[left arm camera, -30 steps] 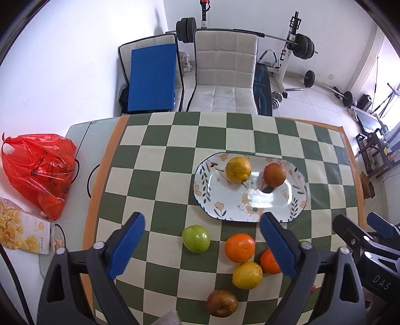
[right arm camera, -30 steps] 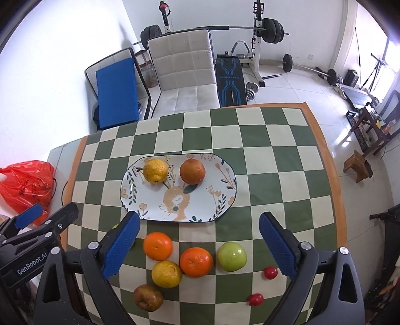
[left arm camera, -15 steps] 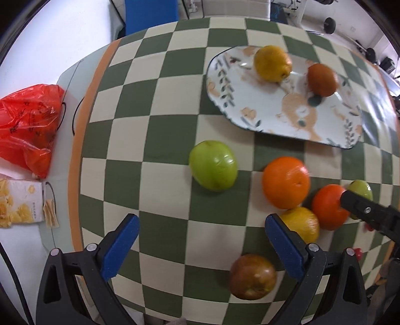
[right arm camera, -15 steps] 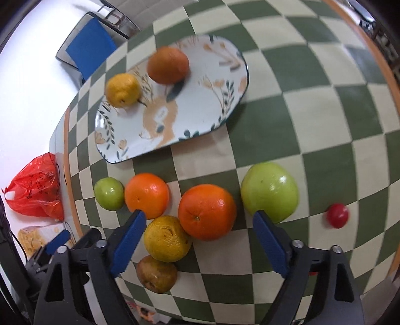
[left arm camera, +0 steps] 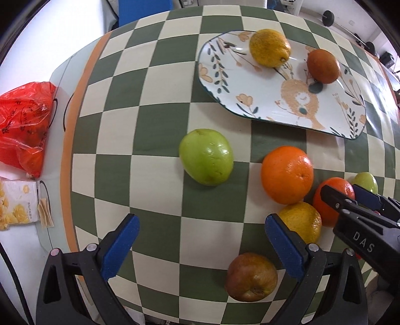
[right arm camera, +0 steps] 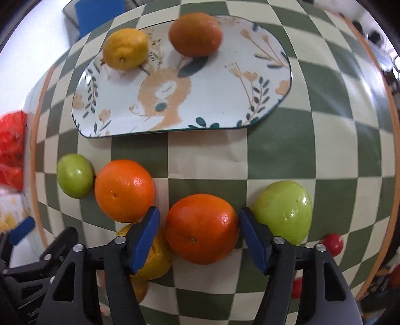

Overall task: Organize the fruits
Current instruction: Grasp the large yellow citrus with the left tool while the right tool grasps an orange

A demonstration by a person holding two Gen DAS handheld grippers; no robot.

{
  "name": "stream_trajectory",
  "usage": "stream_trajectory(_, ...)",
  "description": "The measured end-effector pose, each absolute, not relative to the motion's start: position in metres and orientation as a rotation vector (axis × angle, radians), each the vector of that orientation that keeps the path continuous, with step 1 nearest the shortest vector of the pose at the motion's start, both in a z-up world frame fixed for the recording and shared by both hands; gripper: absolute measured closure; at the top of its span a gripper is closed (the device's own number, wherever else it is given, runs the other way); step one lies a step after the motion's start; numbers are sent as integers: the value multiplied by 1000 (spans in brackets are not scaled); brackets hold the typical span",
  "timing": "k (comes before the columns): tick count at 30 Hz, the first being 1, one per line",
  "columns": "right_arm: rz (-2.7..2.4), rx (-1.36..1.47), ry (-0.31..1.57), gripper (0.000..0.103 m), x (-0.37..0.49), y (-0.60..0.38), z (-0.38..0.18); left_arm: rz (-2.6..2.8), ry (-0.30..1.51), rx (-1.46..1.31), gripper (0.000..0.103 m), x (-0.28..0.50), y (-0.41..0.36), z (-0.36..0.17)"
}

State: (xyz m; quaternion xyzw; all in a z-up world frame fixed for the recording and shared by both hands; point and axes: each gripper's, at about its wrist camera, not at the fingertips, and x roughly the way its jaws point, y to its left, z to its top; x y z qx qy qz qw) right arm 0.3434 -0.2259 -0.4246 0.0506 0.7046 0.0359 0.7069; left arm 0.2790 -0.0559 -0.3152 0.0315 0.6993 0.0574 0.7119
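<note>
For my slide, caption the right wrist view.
Right tool open around an orange on the checkered table, green fruit beside it, plate beyond.

Looks like a home room: checkered green-and-cream cloth over the counter, a floral plate with a rabbit design on it. Left of the cloth, a red plastic bag and a snack packet. Beyond the plate, weight plates on the floor.
</note>
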Motion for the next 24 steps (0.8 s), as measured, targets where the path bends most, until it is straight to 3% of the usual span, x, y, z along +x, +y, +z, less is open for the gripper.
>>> stream_trajectory(9, 126, 192, 1579, 43, 304, -250, -411, 1, 1570, 14, 0, 287, -76, -316)
stream_trajectory(16, 122, 227, 1584, 50, 261, -270, -408, -177, 1710, 8, 1, 291, -122, -348)
stream_trajectory(18, 123, 261, 1584, 50, 256, -274, -411, -200, 1736, 19, 10, 291, -131, -358)
stream_trajectory(21, 132, 293, 1579, 50, 254, -283, -411, -202, 1763, 40, 39, 290, -135, -369)
stream_trajectory(24, 144, 327, 1576, 50, 256, -290, -412, -199, 1758, 47, 43, 285, -133, -371)
